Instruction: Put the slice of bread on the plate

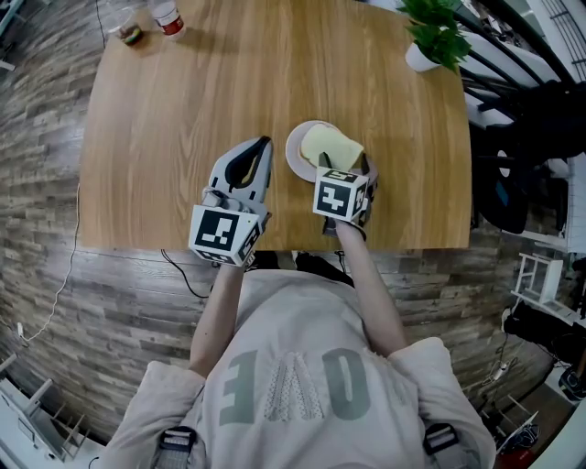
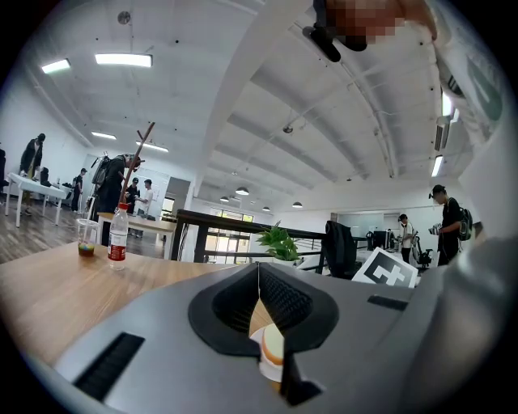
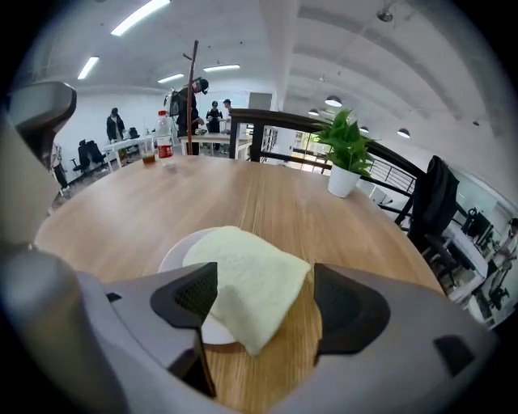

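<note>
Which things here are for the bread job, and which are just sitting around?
For the job: slice of bread; plate under it; right gripper, open around the bread's corner.

Just lying about: bottle; cup; potted plant; left gripper, shut and empty.
</note>
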`<state>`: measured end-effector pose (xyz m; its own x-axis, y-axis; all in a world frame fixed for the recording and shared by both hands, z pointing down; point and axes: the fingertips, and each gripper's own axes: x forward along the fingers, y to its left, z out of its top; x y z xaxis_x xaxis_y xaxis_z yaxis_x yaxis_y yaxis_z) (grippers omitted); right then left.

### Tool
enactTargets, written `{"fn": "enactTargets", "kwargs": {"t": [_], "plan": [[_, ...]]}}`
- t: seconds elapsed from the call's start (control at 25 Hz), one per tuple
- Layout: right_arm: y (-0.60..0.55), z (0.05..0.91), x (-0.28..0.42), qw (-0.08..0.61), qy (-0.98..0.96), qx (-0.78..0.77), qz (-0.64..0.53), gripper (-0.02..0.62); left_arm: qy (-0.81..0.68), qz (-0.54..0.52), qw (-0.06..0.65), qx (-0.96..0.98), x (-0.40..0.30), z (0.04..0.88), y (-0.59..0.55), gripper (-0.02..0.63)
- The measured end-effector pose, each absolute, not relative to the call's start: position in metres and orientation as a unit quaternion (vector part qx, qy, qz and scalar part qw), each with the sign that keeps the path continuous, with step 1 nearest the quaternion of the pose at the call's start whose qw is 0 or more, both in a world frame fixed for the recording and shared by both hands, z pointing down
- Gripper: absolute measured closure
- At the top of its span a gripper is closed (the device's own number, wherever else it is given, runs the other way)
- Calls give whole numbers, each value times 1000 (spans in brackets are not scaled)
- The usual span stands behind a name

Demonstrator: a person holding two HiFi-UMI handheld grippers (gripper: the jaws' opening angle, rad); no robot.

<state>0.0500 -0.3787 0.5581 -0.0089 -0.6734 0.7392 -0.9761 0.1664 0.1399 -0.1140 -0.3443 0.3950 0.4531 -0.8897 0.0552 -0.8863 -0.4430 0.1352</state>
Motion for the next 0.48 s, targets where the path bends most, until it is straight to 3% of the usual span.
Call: {"fn": "enactTargets", "kwargs": {"t": [0.48], "plan": [[-403, 457, 28, 207, -780, 570, 151, 253, -513, -27, 47, 857, -104, 372, -355, 597]]}}
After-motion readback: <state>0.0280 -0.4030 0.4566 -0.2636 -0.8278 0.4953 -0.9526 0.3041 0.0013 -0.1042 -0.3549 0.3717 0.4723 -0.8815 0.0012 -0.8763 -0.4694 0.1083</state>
